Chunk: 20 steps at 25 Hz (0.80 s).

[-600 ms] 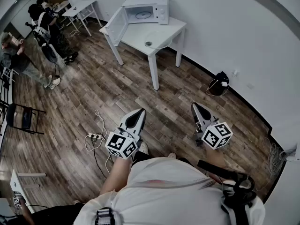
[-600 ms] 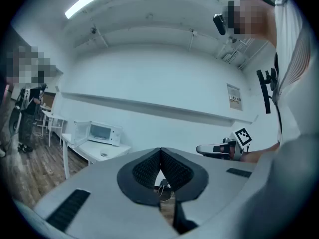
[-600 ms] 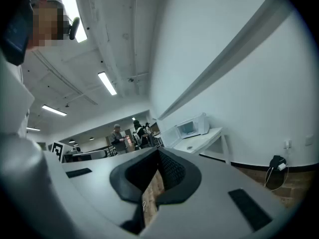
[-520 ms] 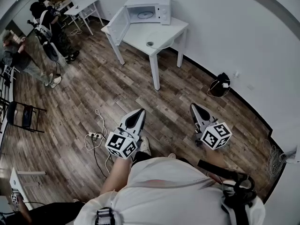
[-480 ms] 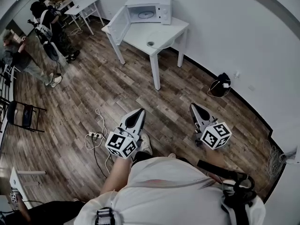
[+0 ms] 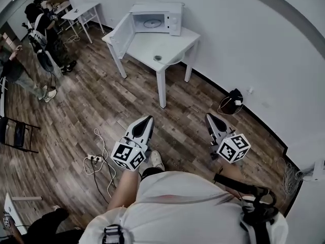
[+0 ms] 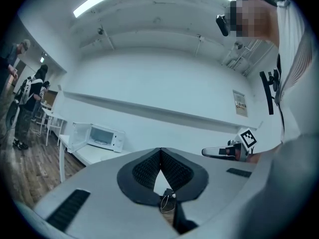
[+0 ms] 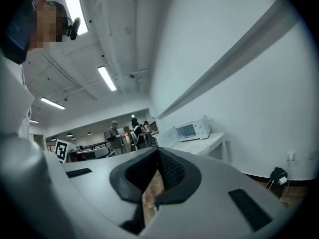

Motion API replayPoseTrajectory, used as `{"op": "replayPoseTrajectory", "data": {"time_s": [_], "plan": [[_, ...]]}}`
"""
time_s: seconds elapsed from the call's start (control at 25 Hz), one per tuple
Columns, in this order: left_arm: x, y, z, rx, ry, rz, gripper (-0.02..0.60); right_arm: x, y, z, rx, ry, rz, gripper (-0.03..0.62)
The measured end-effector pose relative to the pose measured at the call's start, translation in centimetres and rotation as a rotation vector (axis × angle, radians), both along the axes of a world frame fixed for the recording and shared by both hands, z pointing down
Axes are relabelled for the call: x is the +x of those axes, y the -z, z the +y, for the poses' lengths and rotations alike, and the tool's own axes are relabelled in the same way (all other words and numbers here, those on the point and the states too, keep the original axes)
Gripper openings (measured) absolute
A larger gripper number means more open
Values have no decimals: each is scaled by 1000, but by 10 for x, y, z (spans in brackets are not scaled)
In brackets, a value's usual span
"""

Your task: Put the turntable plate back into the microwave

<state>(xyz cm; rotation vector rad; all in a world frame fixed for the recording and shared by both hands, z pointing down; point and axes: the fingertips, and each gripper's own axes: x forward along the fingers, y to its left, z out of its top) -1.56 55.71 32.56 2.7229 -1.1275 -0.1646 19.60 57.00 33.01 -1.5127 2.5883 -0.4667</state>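
A white microwave stands at the back of a white table, its door swung open to the left; a round shape shows on its floor. A small dark ring lies near the table's front edge, with a faint clear round outline beside it that I cannot make out for sure. Both grippers hang level over the wooden floor, well short of the table. My left gripper is shut and empty, its pads meeting. My right gripper is also shut and empty. The microwave shows far ahead.
Several people stand at the far left near a second small table. A black chair is at the left edge. A power strip with cables lies by my left foot. A black bag sits at the wall.
The view has shifted a little, so the table and microwave sit slightly further left. The left gripper has drifted slightly left. Both grippers stay shut and empty.
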Motion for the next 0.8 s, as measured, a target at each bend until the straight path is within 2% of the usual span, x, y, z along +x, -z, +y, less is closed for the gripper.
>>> {"op": "replayPoseTrajectory", "data": {"time_s": [0.16,0.44,0.64,0.8], "plan": [[-11,2,-45,9,-18,4,11,-10,6,-45,12,-25,4,3],[-53,3,-118,-1,-31,12,11,-50,14,-120,16,-43,-1,3],[-82,-2,-155,-12,-36,20,11,-75,13,-153,3,-61,-20,3],[-88,-12,-173,-36,-46,36,11,-79,6,-171,-20,-66,-9,3]]}}
